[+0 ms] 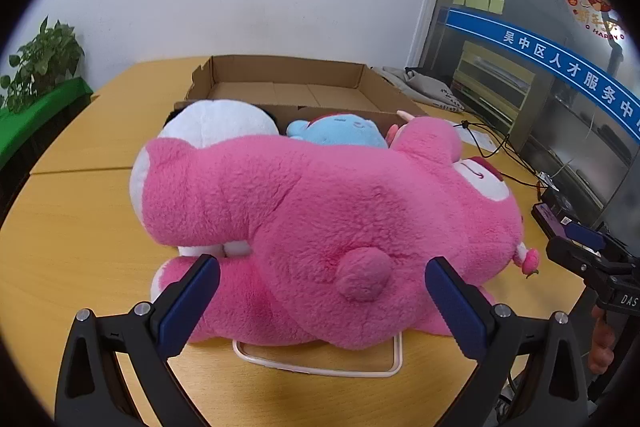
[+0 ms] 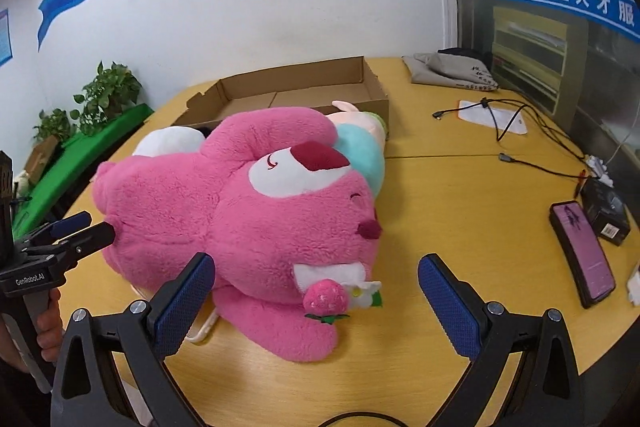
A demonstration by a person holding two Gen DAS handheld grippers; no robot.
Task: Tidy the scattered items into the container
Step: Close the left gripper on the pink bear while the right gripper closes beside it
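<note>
Judging from the frames, nothing has been boxed: the cardboard box (image 1: 288, 83), upper centre, is seen bare, with the pink bear (image 1: 328, 223) and smaller plush toys (image 1: 340, 133) on the table (image 1: 72, 227). Both the left tool (image 1: 320, 307) and right tool (image 2: 316, 303) are spread wide, nothing gripped.

A large pink plush bear (image 1: 320, 227) is laid on its side on the tabletop, directly ahead of the left hand-held gripper (image 1: 322, 303), whose fingers are spread wide at its back and round tail. Its face, with white muzzle and dark red nose, is turned toward the right hand-held gripper (image 2: 316, 303), and a small plush strawberry (image 2: 325, 297) is seen just between those open fingers. Beyond the bear, a white plush (image 1: 218, 123) and a light blue plush (image 1: 340, 133) are lodged against the near wall of a shallow open cardboard box (image 1: 288, 73), farther ahead, with a pale pink plush (image 2: 360, 115) beside them.
</note>
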